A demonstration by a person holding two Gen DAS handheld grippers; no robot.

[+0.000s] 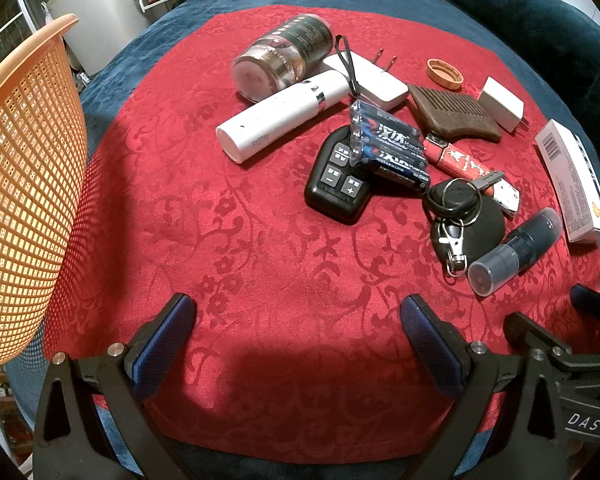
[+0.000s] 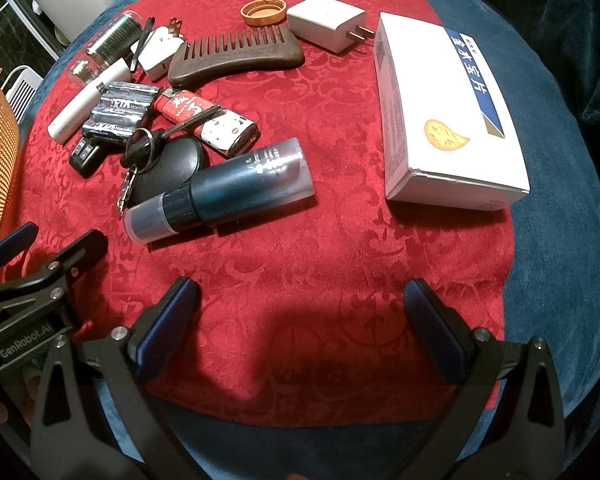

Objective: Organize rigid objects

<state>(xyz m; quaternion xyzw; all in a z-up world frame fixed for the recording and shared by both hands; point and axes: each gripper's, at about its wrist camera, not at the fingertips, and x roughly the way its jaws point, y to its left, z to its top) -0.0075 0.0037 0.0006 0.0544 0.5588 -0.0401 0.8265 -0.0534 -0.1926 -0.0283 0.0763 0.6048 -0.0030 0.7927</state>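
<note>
Orange basket (image 1: 24, 184) at left edge of red cloth (image 1: 260, 260). Clutter ahead: battery pack (image 1: 388, 148) atop black remote (image 1: 336, 180), possibly 4 cells. Blue bottle (image 2: 228, 192) just beyond right gripper (image 2: 300, 312). Left gripper (image 1: 298, 328) and right both wide open, empty.

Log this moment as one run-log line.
left gripper: open, empty | right gripper: open, empty | orange mesh plastic basket: at left | dark blue cylindrical bottle: lying on red patterned cloth, nearest right gripper

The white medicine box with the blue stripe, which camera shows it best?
The right wrist view: the white medicine box lies large and whole, top face and blue stripe visible. The left wrist view shows it small and stretched at the right edge, barcode end visible.
</note>
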